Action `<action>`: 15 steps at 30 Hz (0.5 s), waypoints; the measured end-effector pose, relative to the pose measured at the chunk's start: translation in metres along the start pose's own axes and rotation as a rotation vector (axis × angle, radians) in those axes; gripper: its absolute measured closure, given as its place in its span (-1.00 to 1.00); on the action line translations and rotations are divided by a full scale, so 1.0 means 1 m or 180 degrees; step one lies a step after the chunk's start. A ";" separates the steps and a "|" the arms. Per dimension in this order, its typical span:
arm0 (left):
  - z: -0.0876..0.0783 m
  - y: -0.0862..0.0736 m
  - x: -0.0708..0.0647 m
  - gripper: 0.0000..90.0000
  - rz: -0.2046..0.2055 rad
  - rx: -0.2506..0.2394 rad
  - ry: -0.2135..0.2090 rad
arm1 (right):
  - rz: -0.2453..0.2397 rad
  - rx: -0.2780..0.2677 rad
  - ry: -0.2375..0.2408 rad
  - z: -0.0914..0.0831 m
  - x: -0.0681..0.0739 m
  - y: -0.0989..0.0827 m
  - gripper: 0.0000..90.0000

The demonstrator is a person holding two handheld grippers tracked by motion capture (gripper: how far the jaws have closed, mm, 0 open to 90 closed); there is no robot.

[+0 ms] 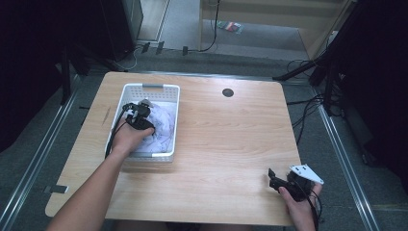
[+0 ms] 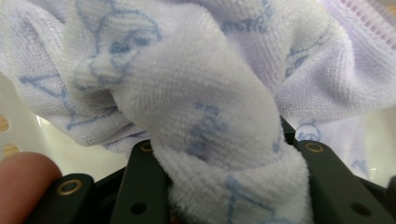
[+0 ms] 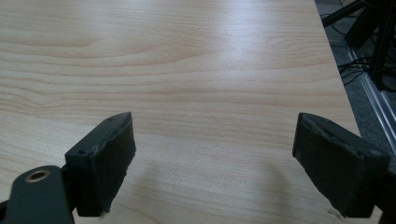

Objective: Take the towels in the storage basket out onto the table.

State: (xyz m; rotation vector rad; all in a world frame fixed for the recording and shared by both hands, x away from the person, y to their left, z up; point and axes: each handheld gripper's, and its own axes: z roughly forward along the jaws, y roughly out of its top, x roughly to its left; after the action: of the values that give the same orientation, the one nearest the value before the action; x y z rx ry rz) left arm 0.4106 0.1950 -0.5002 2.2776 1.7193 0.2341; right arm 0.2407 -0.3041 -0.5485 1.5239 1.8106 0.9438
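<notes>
A white towel with pale blue print point(image 1: 164, 124) lies crumpled in a white plastic basket point(image 1: 151, 87) at the table's left. My left gripper point(image 1: 146, 119) reaches down into the basket. In the left gripper view a thick fold of the towel point(image 2: 201, 84) is pinched between the two black jaws of the left gripper point(image 2: 224, 163), which is shut on it. My right gripper point(image 1: 272, 176) rests near the table's front right corner. In the right gripper view the right gripper point(image 3: 212, 154) stands open over bare wood, with nothing between its pads.
The wooden table point(image 1: 231, 134) has a round cable hole point(image 1: 227, 92) near its far edge. The basket's white wall point(image 2: 28, 135) sits close behind the towel. Cables and stand legs point(image 3: 369, 42) lie on the floor beyond the table's right edge.
</notes>
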 end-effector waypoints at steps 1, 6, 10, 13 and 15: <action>-0.003 0.000 0.001 0.41 0.0025 -0.0039 -0.0033 | 0.0000 0.0001 -0.0003 0.000 0.000 0.000 -0.70; -0.012 0.001 0.000 0.43 0.0073 -0.0121 -0.0057 | 0.0012 0.0008 0.0000 0.000 0.000 0.000 -0.70; -0.025 0.003 0.000 0.43 0.0048 -0.0231 -0.0083 | 0.0011 0.0009 0.0004 0.000 0.000 0.000 -0.70; -0.039 0.004 0.003 0.43 0.0052 -0.0363 -0.0102 | -0.0001 0.0003 0.0013 0.000 0.000 0.000 -0.70; -0.044 0.005 0.004 0.43 0.0050 -0.0410 -0.0103 | -0.0011 -0.0010 0.0016 0.000 0.000 0.000 -0.70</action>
State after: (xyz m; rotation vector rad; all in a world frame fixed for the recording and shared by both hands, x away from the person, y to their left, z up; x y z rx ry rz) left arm 0.4032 0.2030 -0.4574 2.1912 1.6218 0.3006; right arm 0.2406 -0.3041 -0.5485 1.5175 1.8139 0.9491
